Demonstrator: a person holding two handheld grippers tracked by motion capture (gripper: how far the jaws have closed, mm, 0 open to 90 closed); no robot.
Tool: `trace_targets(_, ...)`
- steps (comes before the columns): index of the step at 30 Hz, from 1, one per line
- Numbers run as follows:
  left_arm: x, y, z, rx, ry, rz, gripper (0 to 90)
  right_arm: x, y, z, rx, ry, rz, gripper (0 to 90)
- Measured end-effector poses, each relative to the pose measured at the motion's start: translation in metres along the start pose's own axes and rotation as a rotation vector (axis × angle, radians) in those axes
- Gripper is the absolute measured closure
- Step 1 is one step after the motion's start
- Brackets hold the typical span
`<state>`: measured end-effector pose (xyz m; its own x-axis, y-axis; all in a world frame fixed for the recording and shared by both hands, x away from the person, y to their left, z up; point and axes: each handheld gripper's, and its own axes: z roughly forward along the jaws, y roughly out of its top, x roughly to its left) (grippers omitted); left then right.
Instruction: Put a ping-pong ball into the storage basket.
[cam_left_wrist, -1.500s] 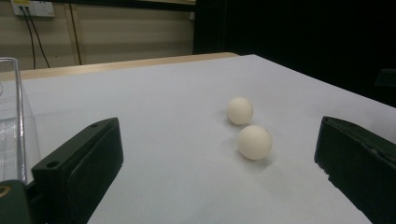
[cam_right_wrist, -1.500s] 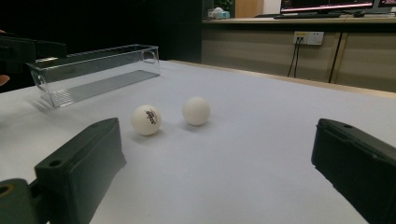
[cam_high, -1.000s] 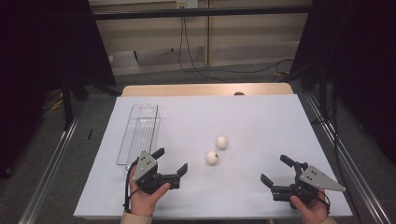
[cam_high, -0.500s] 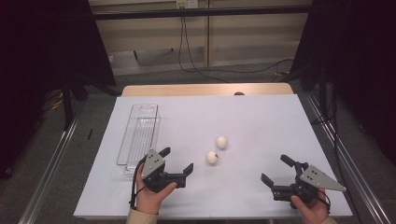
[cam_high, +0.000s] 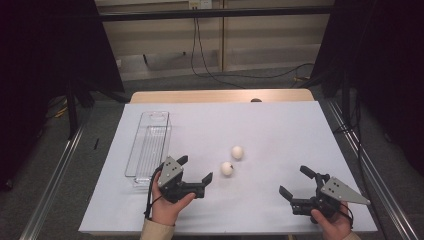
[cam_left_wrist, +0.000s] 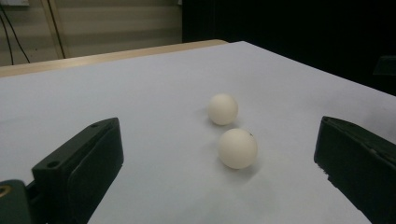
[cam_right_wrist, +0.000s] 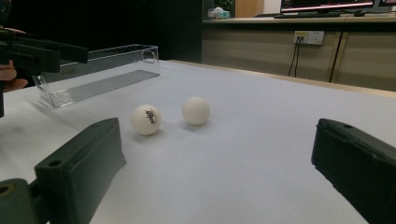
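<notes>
1. A clear plastic tray (cam_high: 148, 150) lies lengthwise along the left side of the white table (cam_high: 280, 130), just beside the left hand.
2. The left hand (cam_high: 167, 205) comes in from the bottom edge, wrist low, and holds the left gripper (cam_high: 196, 170) angled up and to the right toward the balls. Its jaws are spread wide and grasp nothing.
3. The nearer table tennis ball (cam_high: 227, 168) sits on the table just ahead of those open jaws; in the left gripper view it lies between them but farther out, untouched.
4. The second ball (cam_high: 237, 152) rests just beyond it, close by but apart.
5. The right hand (cam_high: 331, 220) holds the right gripper (cam_high: 296, 181) low near the front edge, pointing left toward the balls, jaws wide apart and empty, well apart from both.
</notes>
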<state>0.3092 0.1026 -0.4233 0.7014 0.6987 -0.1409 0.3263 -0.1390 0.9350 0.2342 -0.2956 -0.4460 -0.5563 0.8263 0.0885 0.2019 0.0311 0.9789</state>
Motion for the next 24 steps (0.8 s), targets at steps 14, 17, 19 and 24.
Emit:
trace_targets(14, -0.005, 0.003, 0.012, 0.007, -0.010, -0.005, 1.4, 0.000, 0.000, 0.000, 0.000, 0.000, -0.001, 1.7)
trace_targets(17, -0.005, 0.003, 0.013, 0.005, -0.012, -0.004, 1.4, 0.000, 0.000, 0.000, 0.001, -0.001, -0.001, 1.7)
trace_targets(19, -0.004, 0.003, 0.015, 0.009, -0.013, 0.001, 1.5, 0.000, 0.000, 0.000, 0.001, -0.001, -0.001, 1.7)
trace_targets(24, -0.006, 0.003, 0.018, 0.012, -0.020, -0.008, 1.6, 0.000, 0.000, 0.000, 0.001, 0.000, 0.000, 1.7)
